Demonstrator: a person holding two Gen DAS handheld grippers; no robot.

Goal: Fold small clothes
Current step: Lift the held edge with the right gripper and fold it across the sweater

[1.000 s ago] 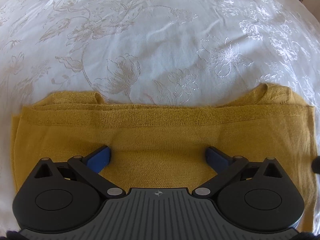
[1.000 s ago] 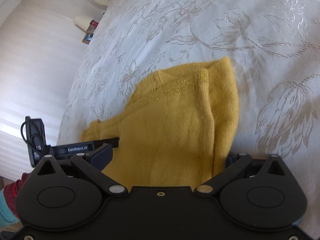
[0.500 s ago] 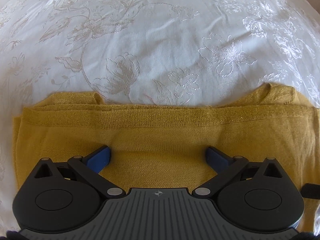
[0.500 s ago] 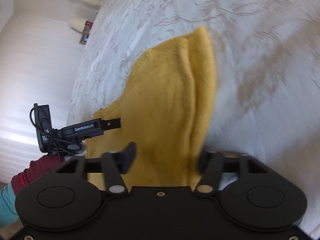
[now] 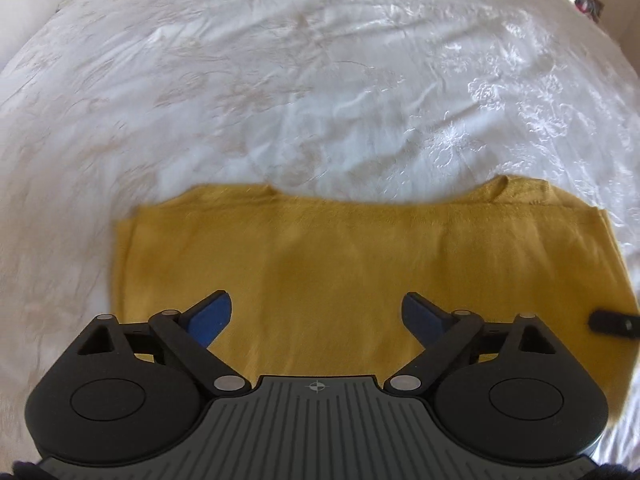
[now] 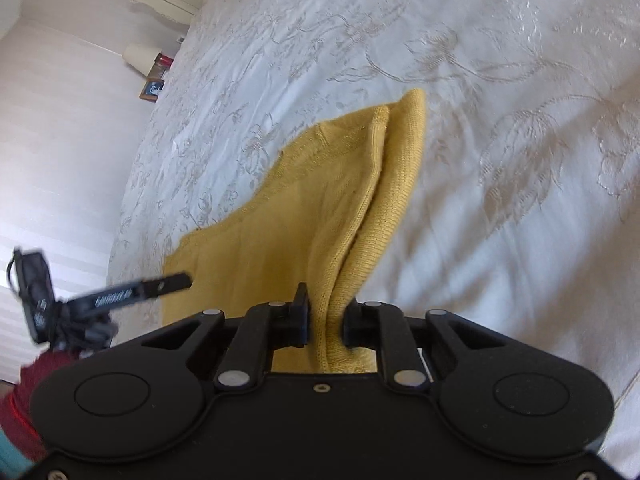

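Note:
A mustard-yellow knit garment [image 5: 320, 248] lies folded into a wide band on the white bedspread. My left gripper [image 5: 316, 306] hovers above its near middle. The blue pads stand wide apart with only cloth far below them, and the jaws are closing slightly. In the right wrist view, my right gripper [image 6: 326, 308] is closing, its pads pinching the layered edge of the garment [image 6: 300, 200], which rises off the bed into the jaws. The left gripper [image 6: 140, 290] shows at that view's left. A black finger of the right gripper [image 5: 612, 322] pokes in at the left wrist view's right edge.
The white embroidered bedspread [image 5: 320, 80] spreads far beyond the garment on all sides. At the bed's far side stand a lamp [image 6: 140, 56] and a small picture frame [image 6: 152, 90] by a striped wall. A person's red sleeve [image 6: 24, 400] is at the lower left.
My right gripper went from wide open to pinched on the garment's edge and raised it. My left gripper rose, so the garment looks smaller and farther below.

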